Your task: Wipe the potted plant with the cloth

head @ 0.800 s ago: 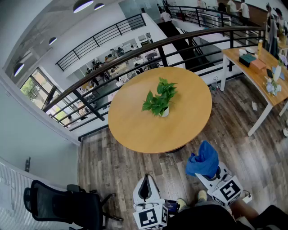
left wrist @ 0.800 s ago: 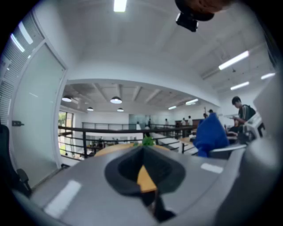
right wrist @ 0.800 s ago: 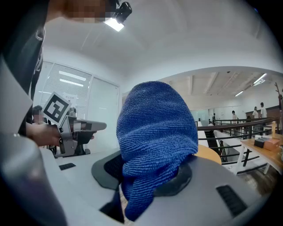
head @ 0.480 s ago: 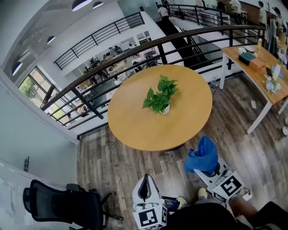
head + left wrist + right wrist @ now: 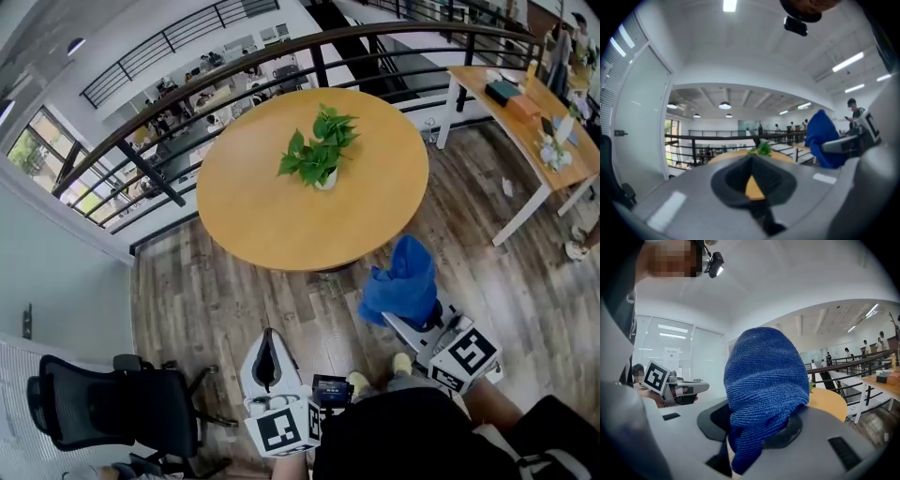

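Brought nearer the desk [image 5: 253,216], the blue cloth [image 5: 401,281] is pinched by the right gripper [image 5: 417,317], ready for wiping; the left gripper [image 5: 268,347] is kept free, fingers pressed together, and the potted plant [image 5: 317,155] is left mid-desk, well apart.

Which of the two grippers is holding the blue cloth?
The right gripper: its jaws are clamped on the blue cloth, which bunches up over them. The left gripper is shut with nothing between its jaws.
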Demonstrator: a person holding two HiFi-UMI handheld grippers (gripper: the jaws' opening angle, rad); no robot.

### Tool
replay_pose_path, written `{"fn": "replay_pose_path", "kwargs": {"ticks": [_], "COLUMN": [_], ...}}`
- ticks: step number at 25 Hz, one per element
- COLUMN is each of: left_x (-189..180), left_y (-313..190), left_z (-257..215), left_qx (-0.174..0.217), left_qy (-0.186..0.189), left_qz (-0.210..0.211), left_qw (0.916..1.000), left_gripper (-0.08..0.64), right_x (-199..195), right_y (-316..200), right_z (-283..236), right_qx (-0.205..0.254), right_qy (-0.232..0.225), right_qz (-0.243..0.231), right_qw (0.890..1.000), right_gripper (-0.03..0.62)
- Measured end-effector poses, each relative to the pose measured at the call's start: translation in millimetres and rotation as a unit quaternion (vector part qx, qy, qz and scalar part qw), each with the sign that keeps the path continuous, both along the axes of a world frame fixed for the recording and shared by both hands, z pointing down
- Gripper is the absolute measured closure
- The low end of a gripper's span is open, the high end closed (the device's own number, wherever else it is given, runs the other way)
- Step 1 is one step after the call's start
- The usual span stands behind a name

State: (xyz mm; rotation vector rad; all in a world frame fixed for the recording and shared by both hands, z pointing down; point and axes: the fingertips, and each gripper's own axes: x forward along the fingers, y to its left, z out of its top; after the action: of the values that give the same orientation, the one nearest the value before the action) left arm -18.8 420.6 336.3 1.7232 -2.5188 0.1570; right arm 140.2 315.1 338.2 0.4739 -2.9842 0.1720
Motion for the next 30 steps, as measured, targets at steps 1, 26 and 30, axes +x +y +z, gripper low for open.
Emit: {"fn": "replay_pose_path", "kwargs": {"ticks": [1,26,30], "left_x": [-2,-55,-54], "left_y": [1,-159,-204], "left_z": [3,3,-3], "left_qx": [-0.003,-0.016,-0.02], "left_qy": [0.001,-0.007,-0.012], "left_qz": [0.004,0.019,0.024], "left_qw": [1.0,0.9997,0.9994], "left_gripper": [0.563,0.563,0.563], "right_x": [0,-53,-56], "right_y": [2,-154,-195], "right_z": [3,19,16], "right_qx": [-0.002,0.021,0.019], "right_qy": [0.004,0.038,0.037], "right_qz": [0.002,0.011,0.007], "right_qw": [1.0,0.999,0.999], "right_gripper": [0.443,0.443,0.443]}}
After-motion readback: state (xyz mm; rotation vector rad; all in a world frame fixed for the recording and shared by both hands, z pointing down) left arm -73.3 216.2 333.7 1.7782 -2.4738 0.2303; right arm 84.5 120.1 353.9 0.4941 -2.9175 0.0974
